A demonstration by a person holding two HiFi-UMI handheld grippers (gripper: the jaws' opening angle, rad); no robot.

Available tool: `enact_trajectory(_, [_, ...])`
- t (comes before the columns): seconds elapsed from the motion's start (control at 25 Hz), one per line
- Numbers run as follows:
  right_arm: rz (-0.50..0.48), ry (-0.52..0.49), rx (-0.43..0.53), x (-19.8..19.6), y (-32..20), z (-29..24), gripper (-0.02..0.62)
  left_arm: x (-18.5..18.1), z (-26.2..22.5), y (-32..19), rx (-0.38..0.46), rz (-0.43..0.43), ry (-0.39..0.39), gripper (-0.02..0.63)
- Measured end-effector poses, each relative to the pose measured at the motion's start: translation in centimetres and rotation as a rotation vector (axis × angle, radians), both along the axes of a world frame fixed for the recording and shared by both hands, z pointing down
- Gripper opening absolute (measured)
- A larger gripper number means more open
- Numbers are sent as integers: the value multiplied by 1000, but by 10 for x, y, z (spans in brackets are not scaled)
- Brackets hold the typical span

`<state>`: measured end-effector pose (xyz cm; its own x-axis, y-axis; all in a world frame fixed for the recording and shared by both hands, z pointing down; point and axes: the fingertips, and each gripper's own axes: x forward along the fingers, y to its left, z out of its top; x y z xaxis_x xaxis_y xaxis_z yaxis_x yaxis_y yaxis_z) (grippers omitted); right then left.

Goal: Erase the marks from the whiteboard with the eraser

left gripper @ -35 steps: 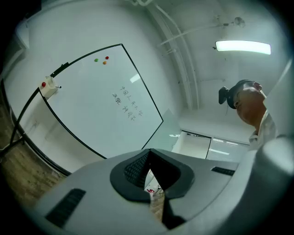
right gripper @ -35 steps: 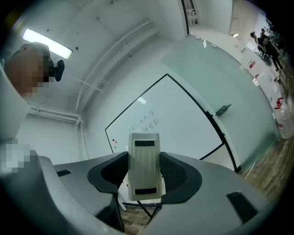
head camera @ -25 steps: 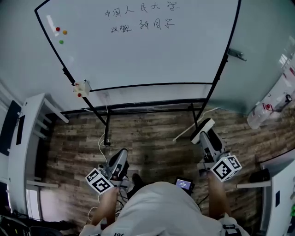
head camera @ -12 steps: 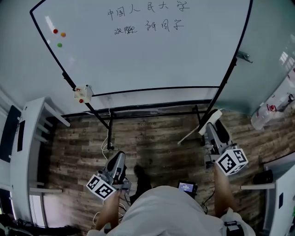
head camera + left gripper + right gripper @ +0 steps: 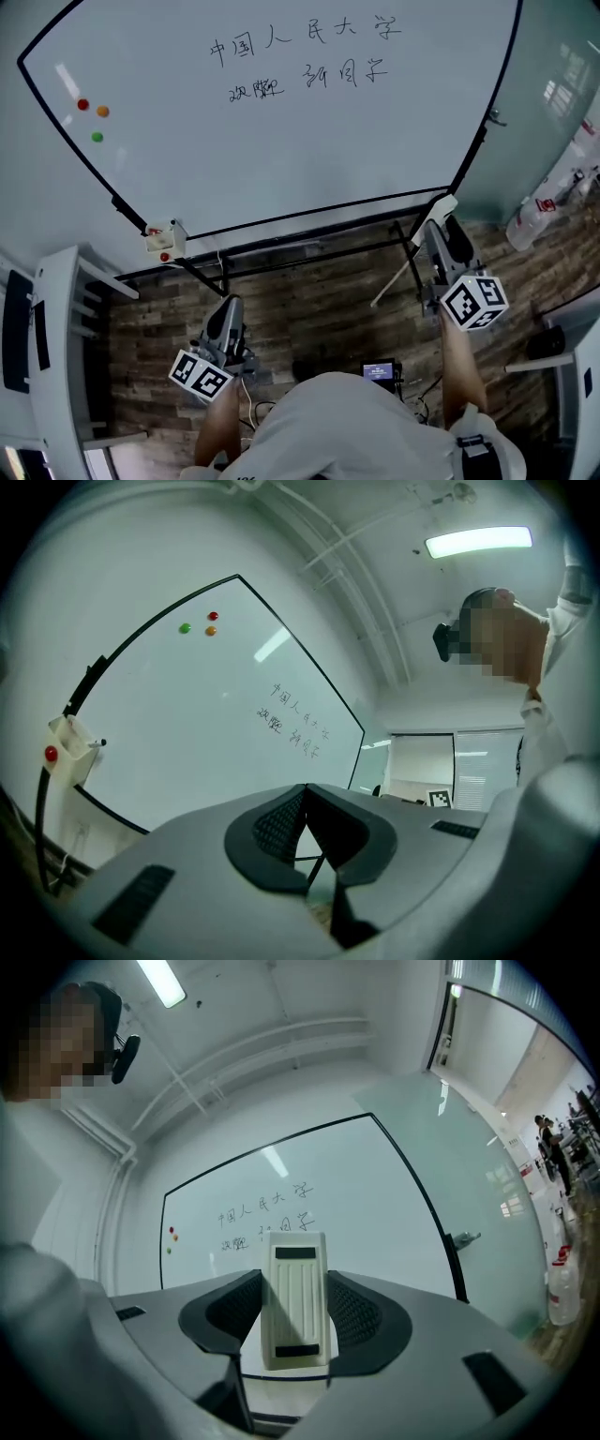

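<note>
The whiteboard (image 5: pixel 281 141) stands on a black frame over the wooden floor and is the biggest thing here. Two lines of black marks (image 5: pixel 300 54) sit near its upper edge, not yet wiped. The right claw (image 5: pixel 296 1321) is closed on the eraser (image 5: pixel 296 1288), with one jaw on each long side. It holds the eraser upright below the board's lower right corner, apart from the surface. The left claw (image 5: pixel 306 794) hangs low over the floor with its jaws pressed together and nothing between them.

I judge that the eraser is light, with a stiff ribbed plastic back. Its smooth sides may slip or twist when it is pushed on the board, so a hold at the middle of the long sides seems best. Three small magnets (image 5: pixel 91 111) are near the upper left corner.
</note>
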<state>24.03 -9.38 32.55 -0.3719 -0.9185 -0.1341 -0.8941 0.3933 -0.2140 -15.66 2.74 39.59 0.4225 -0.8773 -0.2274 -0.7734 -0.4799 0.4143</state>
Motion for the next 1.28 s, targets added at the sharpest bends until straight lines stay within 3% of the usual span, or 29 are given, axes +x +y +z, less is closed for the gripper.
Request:
enact_trajectory(0.24, [65,-6,28,-30,-46,-13,238,-40,-15,-51,25,35,-7,5])
enact_trajectory(0.44, [82,24,35,-47,-65,-20,238,-46,-15,-75,16,79,-7,5])
enact_trajectory(0.68, [78,51,25,-31,-97,-24,238,-21,-12,-105,-2,85,-5,6])
enact_trajectory(0.96, [38,80,35,2,-159,-45,238,21,-21,-142,10,-18,-19,6])
enact_trajectory(1.28, [-19,133,66,26,-212,-63,238,65,-30,-174,55,-74,-15,6])
